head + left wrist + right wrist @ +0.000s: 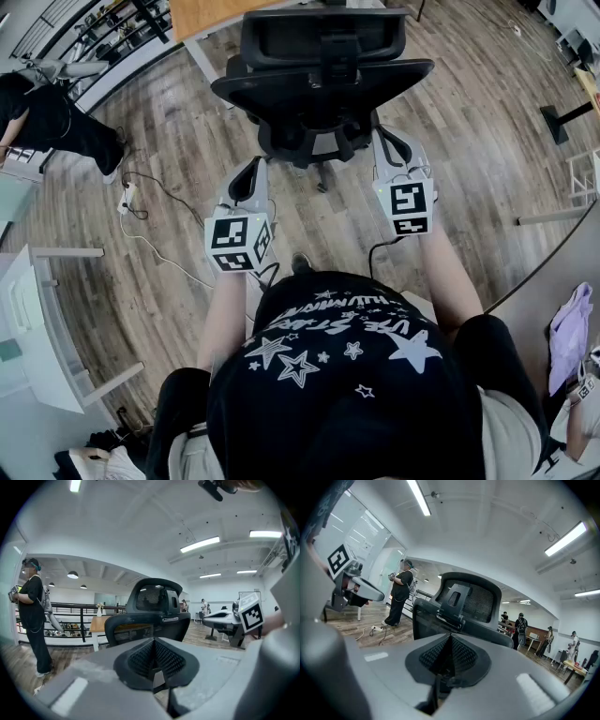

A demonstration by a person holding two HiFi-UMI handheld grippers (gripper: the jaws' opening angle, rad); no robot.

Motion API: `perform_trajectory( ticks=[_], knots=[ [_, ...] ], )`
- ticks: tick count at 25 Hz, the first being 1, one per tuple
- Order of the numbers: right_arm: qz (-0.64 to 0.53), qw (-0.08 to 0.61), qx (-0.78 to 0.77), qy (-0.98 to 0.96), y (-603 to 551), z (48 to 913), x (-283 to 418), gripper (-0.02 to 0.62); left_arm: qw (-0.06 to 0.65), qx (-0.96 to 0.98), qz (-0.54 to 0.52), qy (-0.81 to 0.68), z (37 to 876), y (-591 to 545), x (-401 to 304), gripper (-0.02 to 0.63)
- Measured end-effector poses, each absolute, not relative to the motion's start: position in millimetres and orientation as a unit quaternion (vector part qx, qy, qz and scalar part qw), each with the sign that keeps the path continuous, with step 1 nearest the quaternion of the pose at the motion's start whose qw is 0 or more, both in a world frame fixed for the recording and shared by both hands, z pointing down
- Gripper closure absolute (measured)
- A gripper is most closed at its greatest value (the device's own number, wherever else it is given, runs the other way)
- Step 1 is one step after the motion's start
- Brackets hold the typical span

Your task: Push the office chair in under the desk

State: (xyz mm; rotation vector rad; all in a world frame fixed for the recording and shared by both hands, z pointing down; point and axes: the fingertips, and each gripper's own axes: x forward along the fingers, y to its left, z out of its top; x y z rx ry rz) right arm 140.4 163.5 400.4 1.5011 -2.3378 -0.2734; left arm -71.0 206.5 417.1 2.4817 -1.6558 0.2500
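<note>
A black mesh office chair (323, 80) stands with its back toward me, facing a wood-topped desk (211, 14) at the top of the head view. My left gripper (251, 176) is shut and empty, a little short of the chair's lower left side. My right gripper (384, 141) is also shut, with its tip close against the chair's right rear edge; whether it touches I cannot tell. In the left gripper view the chair (150, 613) rises just beyond the closed left gripper (153, 641), with the desk (97, 623) behind it. The right gripper view shows the chair back (464, 604) right ahead of the right gripper (450, 639).
A person in black (47, 117) stands at the far left. A power strip with a trailing cable (131, 202) lies on the wooden floor left of me. A white table (37, 319) sits at lower left, and a purple cloth (570, 333) at right.
</note>
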Motion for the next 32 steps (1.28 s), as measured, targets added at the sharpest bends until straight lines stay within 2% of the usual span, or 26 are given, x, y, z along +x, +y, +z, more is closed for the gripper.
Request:
perform_trajectory(
  ticks=[17,32],
  knots=[
    [-0.087,0.179,0.544,-0.815,167.3,403.9,141.0,0.594,0.086,0.835,0.085,-0.538,425.2,205.1,-78.1,0.604],
    [-0.094,0.167,0.62,-0.76,133.8,398.1,132.0,0.592,0.092,0.848,0.078,-0.516,430.9,165.1,-133.3,0.604]
  ],
)
